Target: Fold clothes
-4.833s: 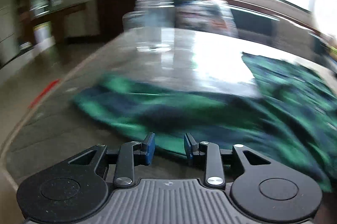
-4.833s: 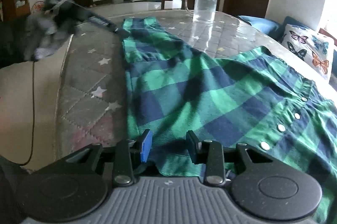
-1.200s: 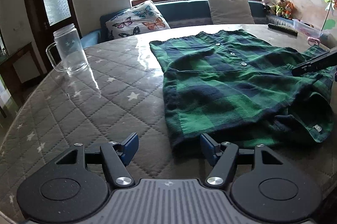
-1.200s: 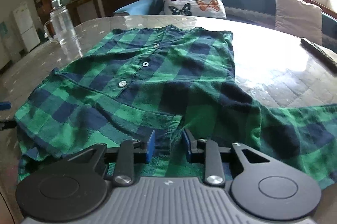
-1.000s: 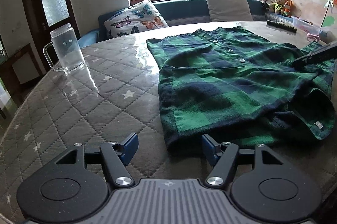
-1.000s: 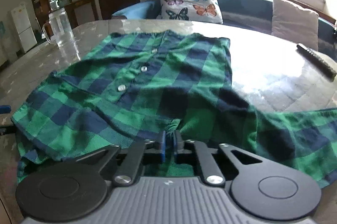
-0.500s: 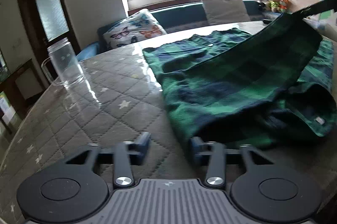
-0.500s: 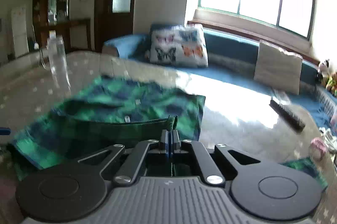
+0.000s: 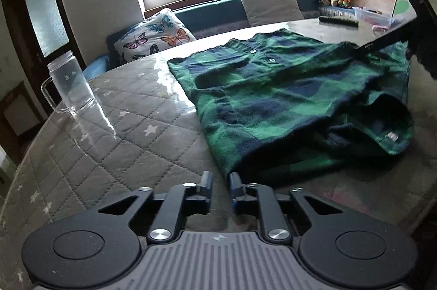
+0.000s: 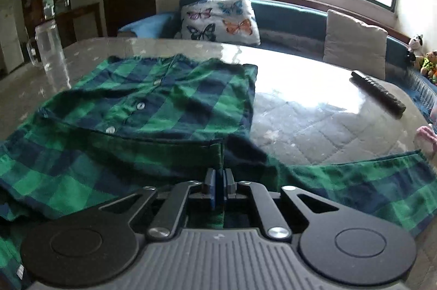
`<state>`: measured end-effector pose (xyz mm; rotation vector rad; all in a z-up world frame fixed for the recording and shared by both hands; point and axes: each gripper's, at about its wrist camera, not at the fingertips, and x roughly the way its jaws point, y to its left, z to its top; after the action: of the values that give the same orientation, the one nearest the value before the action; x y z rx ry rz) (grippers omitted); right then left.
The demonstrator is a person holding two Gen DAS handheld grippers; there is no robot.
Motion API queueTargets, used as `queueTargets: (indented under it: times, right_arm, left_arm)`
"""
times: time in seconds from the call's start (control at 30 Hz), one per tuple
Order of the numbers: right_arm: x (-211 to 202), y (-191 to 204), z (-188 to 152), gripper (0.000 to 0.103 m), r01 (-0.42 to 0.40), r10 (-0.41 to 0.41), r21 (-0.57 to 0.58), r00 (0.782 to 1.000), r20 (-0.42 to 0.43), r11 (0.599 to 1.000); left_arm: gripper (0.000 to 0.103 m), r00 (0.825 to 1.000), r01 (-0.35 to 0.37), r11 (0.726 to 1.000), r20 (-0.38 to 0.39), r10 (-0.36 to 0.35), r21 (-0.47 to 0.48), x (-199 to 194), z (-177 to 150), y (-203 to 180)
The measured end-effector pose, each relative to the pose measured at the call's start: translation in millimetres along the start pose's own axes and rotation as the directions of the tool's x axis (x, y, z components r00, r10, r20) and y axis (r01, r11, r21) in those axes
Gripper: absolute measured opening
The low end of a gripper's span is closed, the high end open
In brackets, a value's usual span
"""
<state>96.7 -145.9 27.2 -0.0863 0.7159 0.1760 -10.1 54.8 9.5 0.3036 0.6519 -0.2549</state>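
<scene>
your right gripper (image 10: 218, 190) is pinched tight on a fold of the green plaid shirt (image 10: 153, 110) – the cloth edge runs straight into the closed blue pads at lower centre of the right wrist view. the shirt spreads across the left and middle of that frame on the quilted table (image 10: 314, 123), buttons showing, one part trailing off to the lower right. your left gripper (image 9: 220, 187) has just been closing; its jaws now stand narrow with bare table between them, and the shirt (image 9: 286, 88) hem lies just beside the right pad, not clearly caught. a glass mug (image 9: 69, 85) stands at the left of the left wrist view, and a remote (image 10: 378, 93) lies at right on the table.
</scene>
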Motion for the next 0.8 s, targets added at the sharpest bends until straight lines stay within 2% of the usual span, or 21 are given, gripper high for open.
queueTargets:
  times: [0.07,0.27,0.43,0.63,0.7,0.8]
  right_arm:
    - [-6,-3,0,0.007,0.010,-0.010,-0.002,1.000,0.020,1.000]
    - [-13,2,1,0.007,-0.030,0.031,-0.026,0.998,0.045,0.999]
    - [-4,14,9,0.007,-0.072,0.076,-0.070,0.995,0.061,0.995]
    - [30,8,7,0.006,-0.065,0.066,-0.045,0.998,0.013,0.997]
    - [29,2,4,0.006,-0.089,0.089,-0.015,0.996,0.011,0.996]
    - [18,2,1,0.008,-0.087,0.088,-0.033,0.996,0.014,0.996]
  left_arm:
    - [0.031,1.000,-0.007,1.000,0.016,0.007,-0.009,-7,7,7]
    - [0.030,0.996,-0.038,0.998,0.078,0.042,-0.053,-9,37,21]
    - [0.028,0.996,0.009,0.996,0.090,0.000,-0.093,14,62,25]
    - [0.025,0.997,0.065,0.992,0.041,-0.060,-0.112,73,78,13]
    - [0.025,0.998,0.065,0.991,0.010,-0.064,-0.114,91,78,11]
    - [0.025,0.998,0.062,0.991,-0.021,-0.065,-0.118,109,75,12]
